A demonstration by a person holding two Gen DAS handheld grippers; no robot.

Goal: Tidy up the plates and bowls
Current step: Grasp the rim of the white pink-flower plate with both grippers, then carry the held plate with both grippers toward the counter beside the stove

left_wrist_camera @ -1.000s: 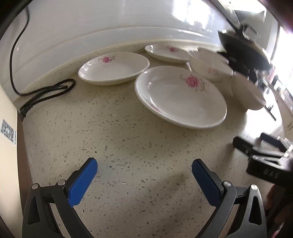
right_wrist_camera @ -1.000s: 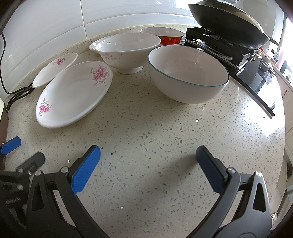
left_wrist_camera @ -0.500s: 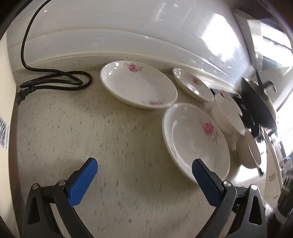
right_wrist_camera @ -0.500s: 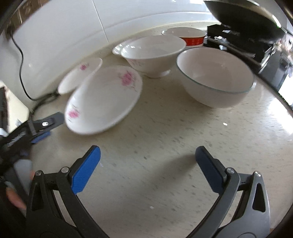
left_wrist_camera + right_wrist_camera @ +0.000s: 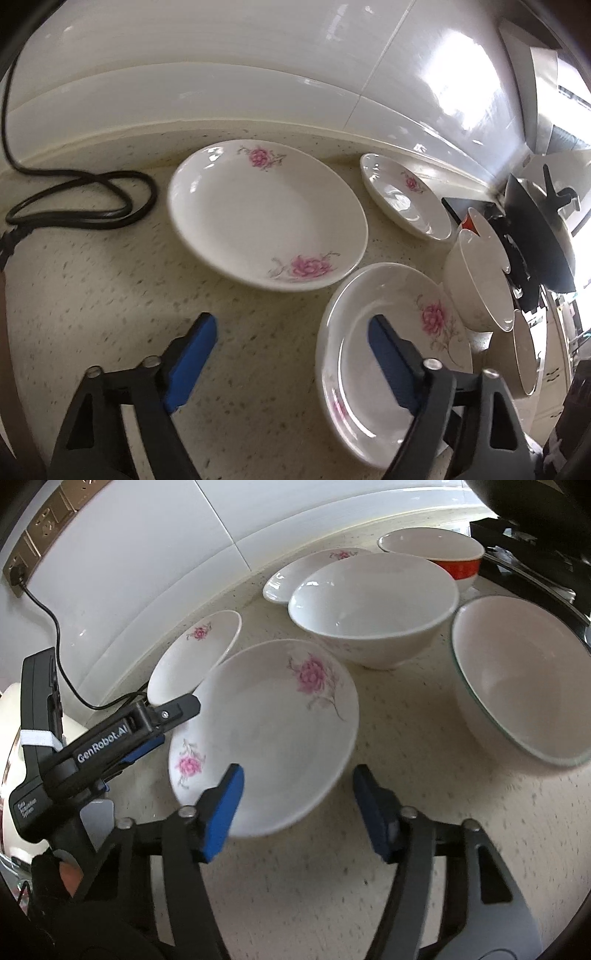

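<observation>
Several white plates with pink flowers lie on the speckled counter. The near plate (image 5: 266, 734) (image 5: 391, 354) lies between both grippers. My right gripper (image 5: 295, 805) is open, its left pad over that plate's near rim. My left gripper (image 5: 291, 354) is open at the plate's left edge, its right pad over the plate; it also shows in the right wrist view (image 5: 155, 723). A second plate (image 5: 266, 214) (image 5: 192, 653) and a small plate (image 5: 406, 199) (image 5: 314, 568) lie behind. A white footed bowl (image 5: 373, 605), a glass-rimmed bowl (image 5: 517, 675) and a red bowl (image 5: 436, 554) stand to the right.
A black power cord (image 5: 77, 206) lies coiled at the back left by the white tiled wall (image 5: 258, 74). A black stove with a dark wok (image 5: 539, 229) stands at the far right. A wall socket strip (image 5: 40, 528) is at upper left.
Both grippers have moved in toward the near flowered plate and their jaws have narrowed somewhat. The left gripper now reaches the plate's left edge.
</observation>
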